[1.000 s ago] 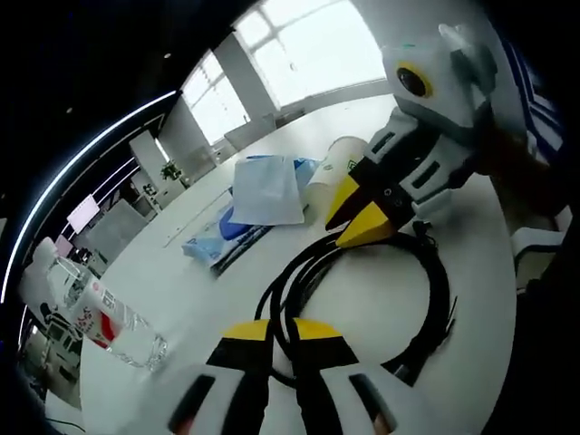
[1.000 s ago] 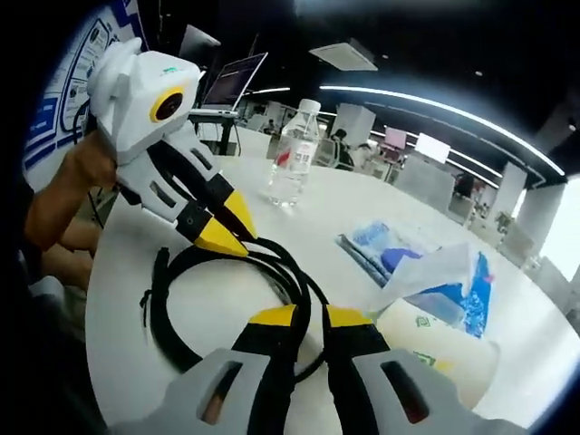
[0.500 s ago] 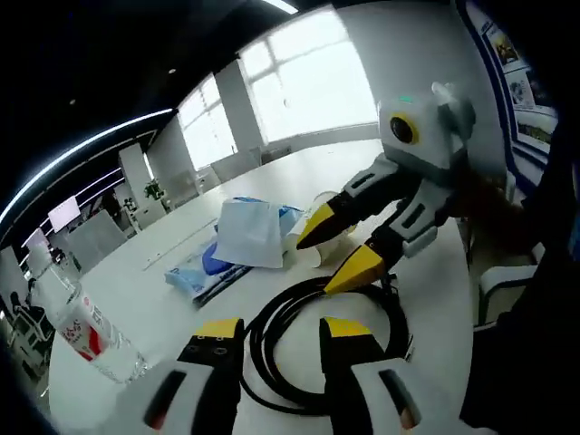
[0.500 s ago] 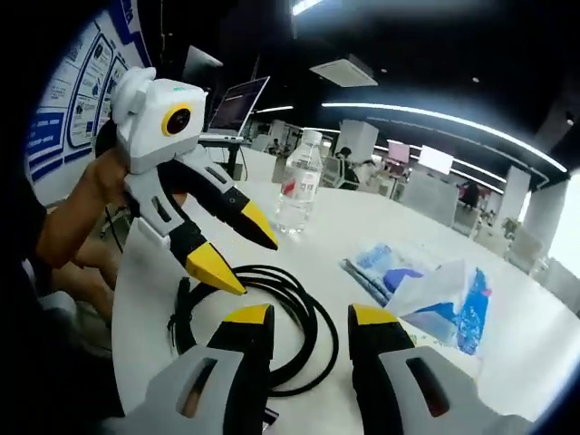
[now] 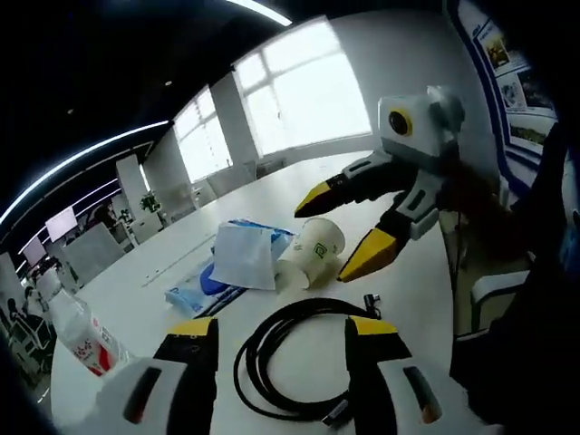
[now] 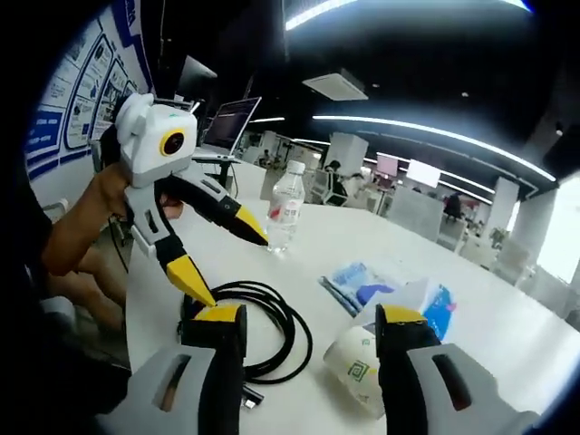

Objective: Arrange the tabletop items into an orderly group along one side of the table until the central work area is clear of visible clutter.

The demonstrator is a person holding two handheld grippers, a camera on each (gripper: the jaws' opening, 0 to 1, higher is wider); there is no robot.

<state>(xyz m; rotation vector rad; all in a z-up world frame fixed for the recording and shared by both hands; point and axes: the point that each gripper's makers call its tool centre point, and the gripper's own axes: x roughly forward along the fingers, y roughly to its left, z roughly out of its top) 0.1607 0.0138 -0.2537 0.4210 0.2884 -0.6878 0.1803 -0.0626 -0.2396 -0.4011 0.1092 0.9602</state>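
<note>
A coil of black cable [image 5: 304,362] lies flat on the white table [image 5: 272,195], close in front of the left gripper [image 5: 283,333], whose yellow-tipped jaws stand wide apart on either side of the loop without touching it; in the right gripper view the same cable [image 6: 263,331] sits near the table edge, just left of the right gripper [image 6: 313,319], whose jaws are also spread wide and hold nothing. Just beyond the coil a paper cup [image 5: 311,256] with a green mark lies on its side, mouth turned towards the left gripper view's camera; in the right gripper view the cup [image 6: 362,376] lies between that gripper's jaws, close to the right one. Touching the cup on its far side is a white tissue pack [image 5: 243,256] resting on a blue plastic packet [image 5: 204,283]; the right gripper view shows the blue packet [image 6: 358,283] flat on the table and the tissue pack [image 6: 419,299] beside it. A clear water bottle [image 6: 284,216] with a red-and-white label stands upright well apart from the coil, farther across the table; in the left gripper view the bottle [image 5: 80,331] appears near the left edge. In each view the other gripper hangs above the table with open jaws; a hand [image 6: 113,195] holds the left one. An open laptop [image 6: 227,122] stands in the background beyond the table.
</note>
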